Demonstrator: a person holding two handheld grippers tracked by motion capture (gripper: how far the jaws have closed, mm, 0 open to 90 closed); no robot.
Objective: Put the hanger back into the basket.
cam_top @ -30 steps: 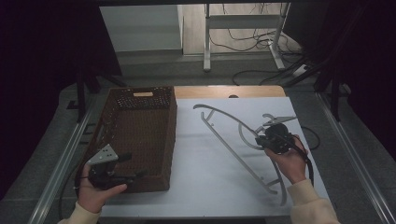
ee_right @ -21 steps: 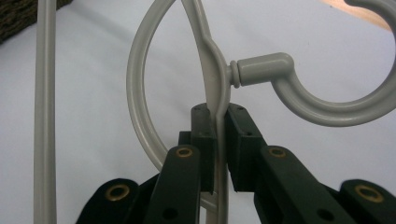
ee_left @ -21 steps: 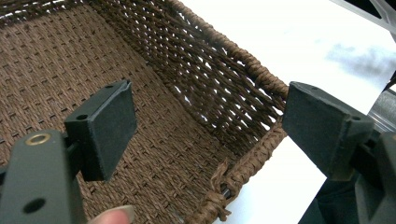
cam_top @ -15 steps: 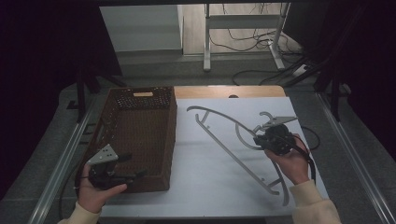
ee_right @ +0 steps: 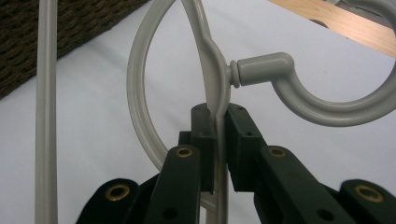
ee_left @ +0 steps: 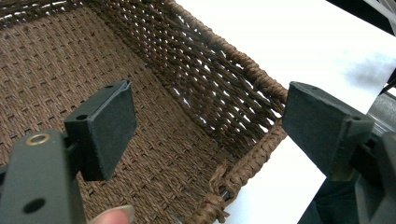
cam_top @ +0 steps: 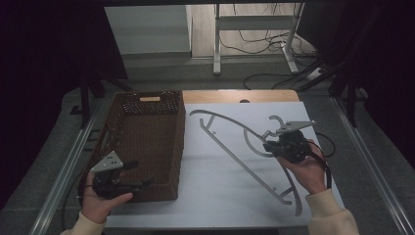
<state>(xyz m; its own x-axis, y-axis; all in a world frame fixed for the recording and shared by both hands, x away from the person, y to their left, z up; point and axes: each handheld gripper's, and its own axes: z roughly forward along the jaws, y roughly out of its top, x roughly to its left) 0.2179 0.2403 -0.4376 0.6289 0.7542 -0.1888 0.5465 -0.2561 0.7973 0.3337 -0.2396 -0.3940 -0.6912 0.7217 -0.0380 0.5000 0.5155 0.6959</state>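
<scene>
Hanger [cam_top: 244, 147] clenched in right tongs [ee_right: 218, 116]; left tongs [ee_left: 205, 121] released over basket [cam_top: 142, 142].

My left black two-jaw gripper [cam_top: 139, 183] sits low in my left hand [cam_top: 100, 203], jaws spread wide. My right black two-jaw gripper [cam_top: 268, 145] points leftward from my right hand [cam_top: 309, 169], jaws clamped tight.

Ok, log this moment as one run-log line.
right gripper: shut on grey hanger, beside its hook | left gripper: open, over wicker basket corner | hanger on white table
</scene>
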